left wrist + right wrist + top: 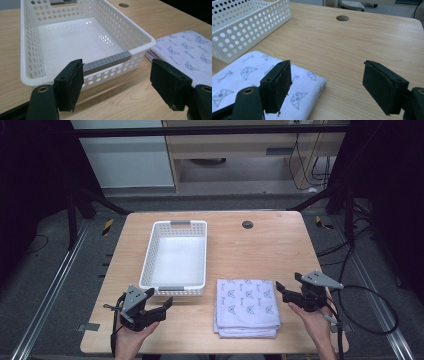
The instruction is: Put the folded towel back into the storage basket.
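Bare wooden tabletop [260,250] open right of the white perforated plastic basket [148,255]; folded white cat-print cloth [247,306] lying just beside its near corner, blocking there.

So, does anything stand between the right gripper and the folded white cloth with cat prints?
Nothing visible does. The right gripper hangs open beside the folded white cat-print cloth, bare wooden table between them.

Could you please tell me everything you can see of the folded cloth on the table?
The folded cloth is pale lilac-white with a repeating dark cat-face print and small script. It looks like soft fabric, folded into a neat, flat, roughly square stack with layered edges showing at its front. It lies on the wooden table near the front edge, just right of the white basket, apart from it. Nothing rests on it or grips it.
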Motion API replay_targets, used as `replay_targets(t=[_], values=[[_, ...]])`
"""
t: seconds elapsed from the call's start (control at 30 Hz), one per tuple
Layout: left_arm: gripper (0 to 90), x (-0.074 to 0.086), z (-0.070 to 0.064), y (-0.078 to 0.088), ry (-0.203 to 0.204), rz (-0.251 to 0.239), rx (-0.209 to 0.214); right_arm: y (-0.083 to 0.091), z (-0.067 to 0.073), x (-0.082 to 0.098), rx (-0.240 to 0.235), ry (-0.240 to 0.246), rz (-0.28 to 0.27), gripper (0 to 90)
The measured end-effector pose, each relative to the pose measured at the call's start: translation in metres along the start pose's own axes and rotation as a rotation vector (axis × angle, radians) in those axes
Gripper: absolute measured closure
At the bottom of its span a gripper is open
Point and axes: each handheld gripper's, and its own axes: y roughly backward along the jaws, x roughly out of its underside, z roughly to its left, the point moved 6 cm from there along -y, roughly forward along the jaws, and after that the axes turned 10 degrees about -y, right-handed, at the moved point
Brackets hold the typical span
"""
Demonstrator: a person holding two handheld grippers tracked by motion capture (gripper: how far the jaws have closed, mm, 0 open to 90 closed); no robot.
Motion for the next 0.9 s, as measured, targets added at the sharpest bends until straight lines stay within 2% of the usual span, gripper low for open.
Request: replay_targets(t=[0.5,0.9], values=[[27.7,-0.022,-0.012,-0.007,-0.022,-0.031,0.011,-0.004,0.003,-0.018,-0.01,-0.008,-0.01,22.6],[29.2,-0.03,-0.034,-0.021,-0.041,-0.021,0.06,-0.007,0.011,-0.026,-0.038,-0.013,-0.025,23.9]])
